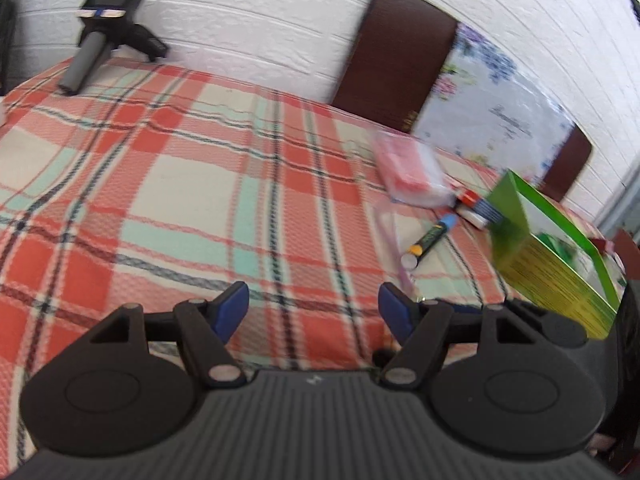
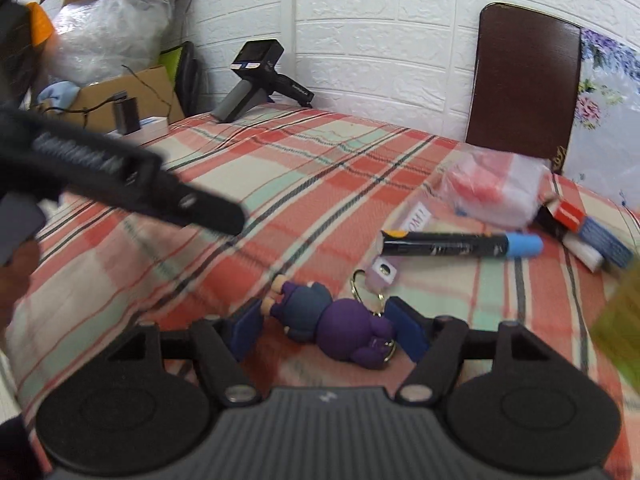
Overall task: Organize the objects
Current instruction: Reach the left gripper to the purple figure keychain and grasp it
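Right gripper [image 2: 322, 330] straddles the purple figure keychain [image 2: 336, 330], not visibly pinching (close squarely across its body); left gripper [image 1: 314, 312] spread, empty.

A plaid-covered table [image 2: 320, 168] bears a marker [image 2: 452, 245], purple keychain figure [image 2: 340, 330] and green box [image 1: 560, 264].

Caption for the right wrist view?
Right tool straddles purple keychain figure on plaid tablecloth, blue-capped marker beyond.
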### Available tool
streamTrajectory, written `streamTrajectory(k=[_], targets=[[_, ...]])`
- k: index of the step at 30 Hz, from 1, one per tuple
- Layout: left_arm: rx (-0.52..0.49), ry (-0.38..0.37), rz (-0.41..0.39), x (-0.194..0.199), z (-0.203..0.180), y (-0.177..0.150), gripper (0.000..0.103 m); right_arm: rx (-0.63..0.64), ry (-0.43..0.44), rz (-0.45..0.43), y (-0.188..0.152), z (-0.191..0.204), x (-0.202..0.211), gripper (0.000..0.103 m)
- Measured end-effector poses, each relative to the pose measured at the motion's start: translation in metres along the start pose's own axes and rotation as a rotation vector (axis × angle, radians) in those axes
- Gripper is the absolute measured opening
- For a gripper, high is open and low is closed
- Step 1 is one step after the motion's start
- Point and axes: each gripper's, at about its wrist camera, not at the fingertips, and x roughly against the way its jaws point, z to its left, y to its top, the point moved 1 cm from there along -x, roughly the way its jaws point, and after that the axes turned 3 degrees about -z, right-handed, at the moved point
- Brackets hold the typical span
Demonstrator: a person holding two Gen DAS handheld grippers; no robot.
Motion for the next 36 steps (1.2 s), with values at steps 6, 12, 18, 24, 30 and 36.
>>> streamTrajectory(k=[6, 12, 18, 24, 30, 36], targets=[[-0.071, -0.132, 0.09, -0.007, -0.035, -0.02, 0.073, -0.016, -0.013, -0.005, -0.036, 0.009, 0.05, 0.069], [-0.128, -0.266, 0.143, 0.0, -0.063, -0.027, 0.073, -0.055, -0.005, -0.023, -0.041, 0.003, 0.068, 0.084], [-0.178, -0.361, 0.199, 0.008, -0.077, -0.038, 0.074, -0.066, -0.01, -0.026, -0.049, -0.008, 0.08, 0.084], [-0.176, -0.322, 0.261, -0.007, -0.08, -0.05, 0.072, -0.047, -0.022, -0.027, -0.053, -0.011, 0.076, 0.085], [-0.15, -0.284, 0.268, -0.012, -0.077, -0.052, 0.065, -0.021, -0.009, -0.035, -0.051, -0.008, 0.068, 0.087], [-0.183, -0.227, 0.253, -0.01, -0.081, -0.054, 0.058, -0.021, 0.002, -0.033, -0.049, -0.007, 0.065, 0.084]])
